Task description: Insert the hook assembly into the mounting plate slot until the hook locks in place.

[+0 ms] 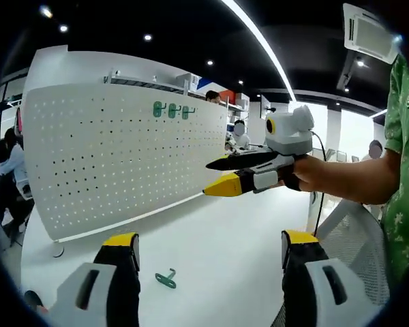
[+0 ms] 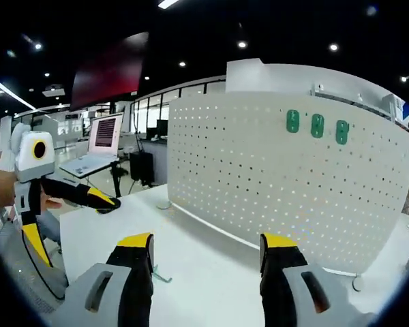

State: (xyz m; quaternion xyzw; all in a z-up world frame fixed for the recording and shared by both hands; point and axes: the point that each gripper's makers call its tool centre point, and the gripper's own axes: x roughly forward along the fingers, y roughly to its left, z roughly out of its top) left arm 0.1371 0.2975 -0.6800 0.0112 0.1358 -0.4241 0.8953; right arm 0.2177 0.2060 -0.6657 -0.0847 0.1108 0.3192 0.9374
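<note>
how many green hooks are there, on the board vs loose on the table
Hooks mounted on the pegboard: 3, namely the first hook, second hook and third hook.
Hooks loose on the table: 1, the loose hook lying flat in front of the left gripper.
Total green hooks: 4

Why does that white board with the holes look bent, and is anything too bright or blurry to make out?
In both views the fisheye lens bows the pegboard; its edges curve. In the left gripper view the ceiling light strip and the far windows glare white. In the right gripper view the green hooks on the board stay sharp, while that view's own jaws at the bottom look slightly soft.
</note>
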